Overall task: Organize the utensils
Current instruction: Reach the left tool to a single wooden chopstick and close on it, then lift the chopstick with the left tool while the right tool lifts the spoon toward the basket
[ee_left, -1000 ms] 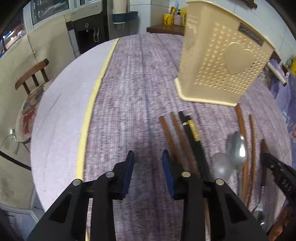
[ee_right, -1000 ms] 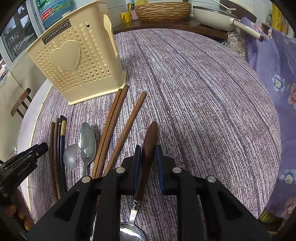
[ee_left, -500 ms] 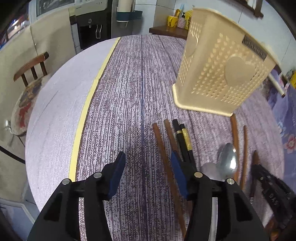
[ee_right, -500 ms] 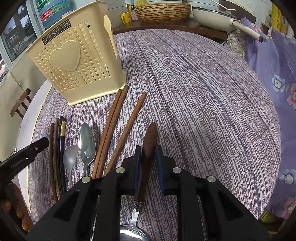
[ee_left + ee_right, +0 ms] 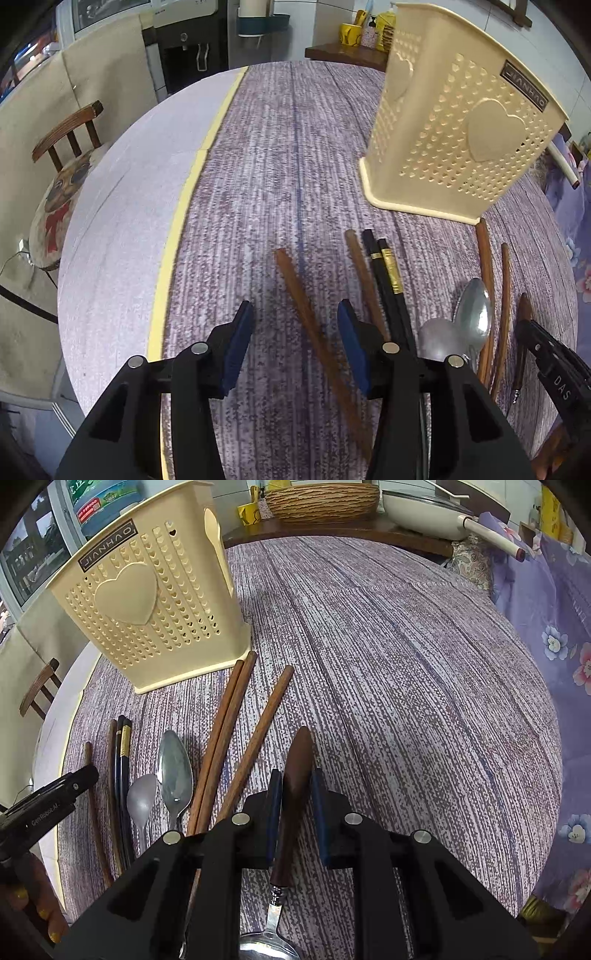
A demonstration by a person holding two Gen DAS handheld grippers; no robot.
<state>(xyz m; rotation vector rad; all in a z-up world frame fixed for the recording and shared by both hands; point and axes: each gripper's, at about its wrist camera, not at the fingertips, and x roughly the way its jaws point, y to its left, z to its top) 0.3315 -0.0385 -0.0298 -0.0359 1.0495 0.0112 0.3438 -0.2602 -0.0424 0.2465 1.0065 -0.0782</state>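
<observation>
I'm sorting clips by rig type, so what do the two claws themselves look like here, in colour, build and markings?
Both are matte black plastic with triangular cut-outs and round silver pins. The left claw and right claw carry dark blue pads on their inner faces. Seen from the right wrist, the left claw's side bears small white lettering reading "GenRobot.AI". The hand gripping it has yellow-painted nails. No cables or sleeves show.

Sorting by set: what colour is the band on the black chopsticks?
Gold, on the black chopsticks; the left wrist view shows it best.

On the worktop (image 5: 406,664) the utensil holder (image 5: 147,602) stood at the far left. Before it lay chopsticks (image 5: 229,731) and two spoons (image 5: 173,771) side by side, with more chopsticks (image 5: 384,273) further left.
</observation>
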